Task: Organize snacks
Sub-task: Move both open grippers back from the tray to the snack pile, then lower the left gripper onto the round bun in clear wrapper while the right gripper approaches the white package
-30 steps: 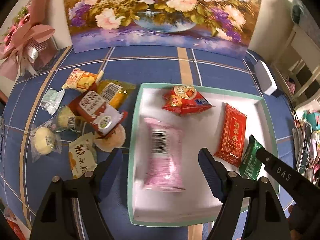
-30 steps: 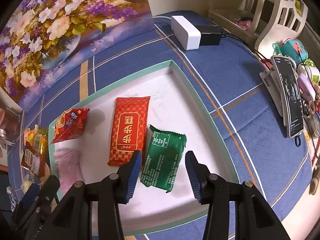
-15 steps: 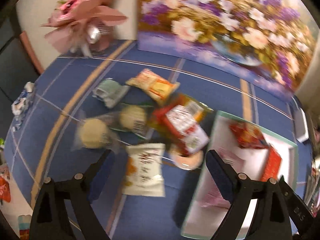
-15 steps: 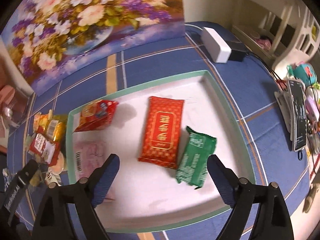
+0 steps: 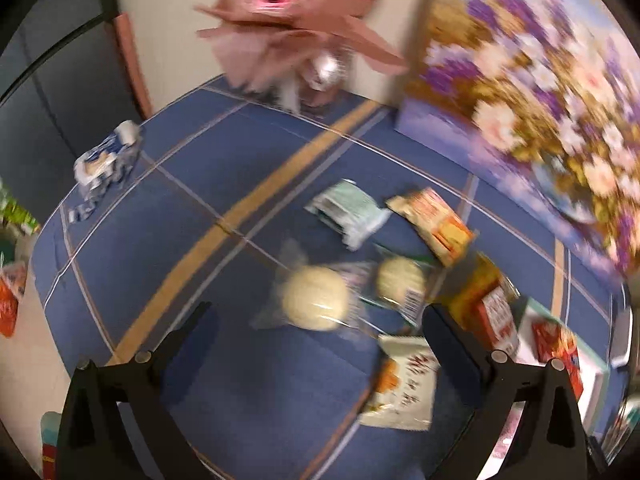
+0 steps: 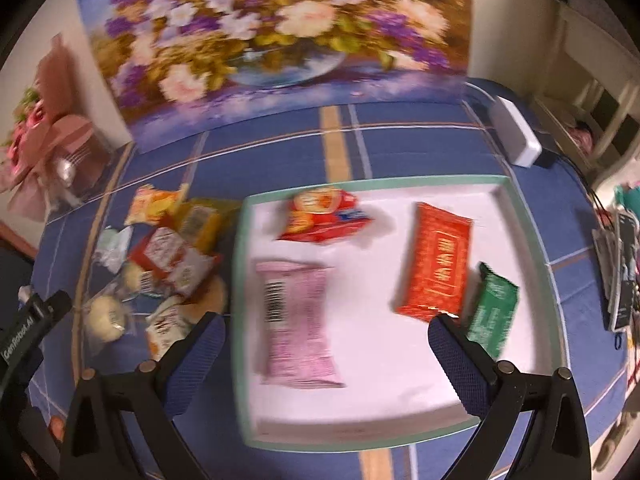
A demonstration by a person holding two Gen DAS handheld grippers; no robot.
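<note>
Blue tablecloth (image 5: 248,392); round bun packet (image 5: 314,298) between opening left gripper (image 5: 316,320) fingers (image 5: 192,328), untouched.

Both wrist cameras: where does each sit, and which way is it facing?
Left wrist: on the left gripper, angled down at loose snacks on the blue tablecloth; its own fingers show, opening, nothing between.
Right wrist: on the right gripper, angled down at the tray; its own fingers show, opening, nothing gripped.
Shared: round bun packet, flower painting.
</note>
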